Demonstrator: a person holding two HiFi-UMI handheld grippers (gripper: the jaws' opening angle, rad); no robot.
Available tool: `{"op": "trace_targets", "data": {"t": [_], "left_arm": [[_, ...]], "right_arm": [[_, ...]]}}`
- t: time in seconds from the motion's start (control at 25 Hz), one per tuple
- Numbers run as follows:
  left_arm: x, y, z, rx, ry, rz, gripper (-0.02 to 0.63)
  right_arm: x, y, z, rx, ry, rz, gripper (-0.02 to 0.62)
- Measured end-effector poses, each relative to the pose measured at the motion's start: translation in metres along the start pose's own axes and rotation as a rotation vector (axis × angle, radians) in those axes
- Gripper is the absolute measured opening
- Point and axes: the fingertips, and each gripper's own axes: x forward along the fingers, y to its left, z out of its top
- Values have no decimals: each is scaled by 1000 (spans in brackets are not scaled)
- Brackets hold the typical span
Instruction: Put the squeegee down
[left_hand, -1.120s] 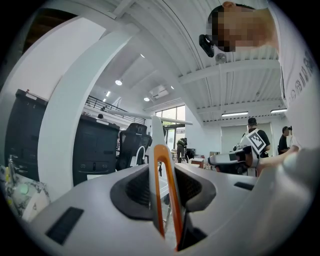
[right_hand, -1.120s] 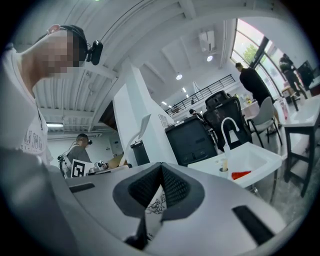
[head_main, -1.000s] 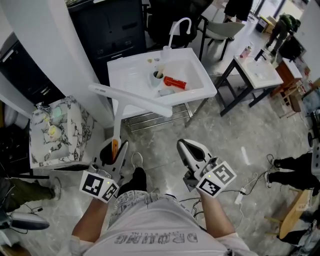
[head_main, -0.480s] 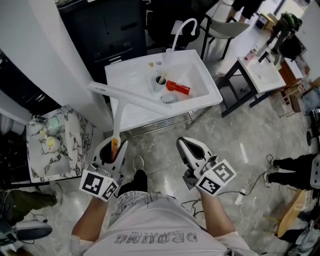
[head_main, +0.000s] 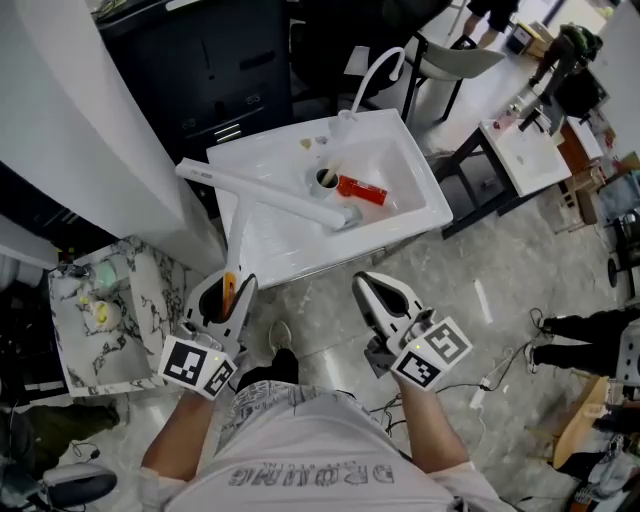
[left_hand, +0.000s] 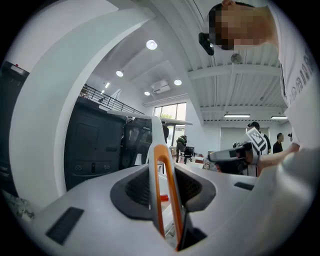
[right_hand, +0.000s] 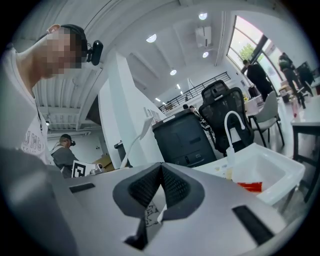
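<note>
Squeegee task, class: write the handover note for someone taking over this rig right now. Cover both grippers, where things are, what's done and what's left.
The left gripper has its fingers shut on the orange-and-white handle of the long white squeegee.
The right gripper is shut and empty.
From the head view, the squeegee's blade lies across the white sink, apparently held clear of it.
Done: squeegee is in hand, not yet put down.
Left: choose a spot, set it down, open the left fingers.

The squeegee (head_main: 268, 196), in my left gripper (head_main: 226, 290), stretches over the sink (head_main: 275, 240) ahead; my right gripper (head_main: 374, 290) sits alongside, right.
</note>
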Motion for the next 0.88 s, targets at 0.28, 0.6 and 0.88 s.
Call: {"op": "trace_targets", "data": {"t": [0.28,0.6,0.88], "left_arm": [[25,43,9,-4,4,-25,119],[33,76,10,-13,8,-28,119],[30,93,13,-14,-1,-15,119]], "right_arm": [[50,-8,12,4,4,-10,6],[83,-9,14,2,10,-17,6],[102,-7,20,-8,5,-11,6]]}}
